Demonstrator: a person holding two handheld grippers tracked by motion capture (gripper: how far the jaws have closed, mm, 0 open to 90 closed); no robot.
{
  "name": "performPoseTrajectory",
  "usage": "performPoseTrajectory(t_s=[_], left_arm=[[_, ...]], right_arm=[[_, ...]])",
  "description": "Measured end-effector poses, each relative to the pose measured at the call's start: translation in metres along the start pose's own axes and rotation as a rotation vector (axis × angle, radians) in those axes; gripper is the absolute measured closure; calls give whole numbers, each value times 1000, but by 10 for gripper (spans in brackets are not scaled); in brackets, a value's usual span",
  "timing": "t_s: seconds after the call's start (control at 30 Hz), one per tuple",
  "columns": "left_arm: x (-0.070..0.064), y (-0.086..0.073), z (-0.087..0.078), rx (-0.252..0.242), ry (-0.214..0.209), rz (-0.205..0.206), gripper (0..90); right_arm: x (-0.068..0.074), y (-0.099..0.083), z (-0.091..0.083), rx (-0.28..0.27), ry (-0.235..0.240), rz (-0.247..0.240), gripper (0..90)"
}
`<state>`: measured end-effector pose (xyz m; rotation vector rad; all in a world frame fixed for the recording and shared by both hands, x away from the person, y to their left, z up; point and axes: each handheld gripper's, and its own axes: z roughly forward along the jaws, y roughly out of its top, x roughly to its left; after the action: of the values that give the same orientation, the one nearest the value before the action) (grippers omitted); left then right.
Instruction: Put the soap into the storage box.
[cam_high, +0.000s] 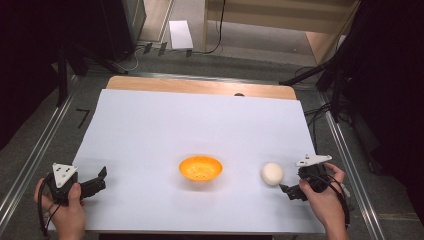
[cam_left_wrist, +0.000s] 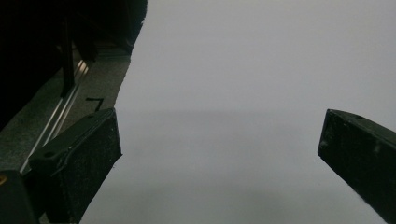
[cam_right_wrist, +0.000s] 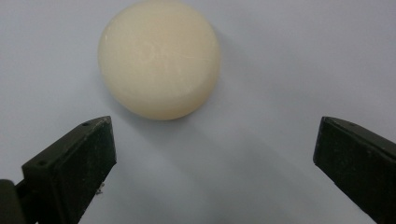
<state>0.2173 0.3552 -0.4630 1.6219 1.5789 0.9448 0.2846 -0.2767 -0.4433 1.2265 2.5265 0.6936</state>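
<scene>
A cream-coloured ball lies on the white sheet, to the right of an orange bowl that sits near the middle front. My right gripper is just behind the ball, open, with its jaws apart and nothing between them. In the right gripper view the ball rests just beyond the jaw tips, left of centre. My left gripper rests at the front left of the sheet, open. In the left gripper view, bare white sheet lies between the jaws.
The sheet covers a wooden table whose far edge shows. Metal rails run along both sides of the table. A white box and cables lie on the floor beyond.
</scene>
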Motion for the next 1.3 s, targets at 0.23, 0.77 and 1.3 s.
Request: performPoseTrajectory(t_s=[0.23,0.77,1.3], left_arm=[[0,0,0,-1,-1,-6,0],[0,0,0,7,3,4,0],[-1,1,1,15,-4,4,2]], right_arm=[[3,20,9,61,67,-56,0],[8,45,25,95,149,-79,82],[12,50,43,154,152,-109,246]])
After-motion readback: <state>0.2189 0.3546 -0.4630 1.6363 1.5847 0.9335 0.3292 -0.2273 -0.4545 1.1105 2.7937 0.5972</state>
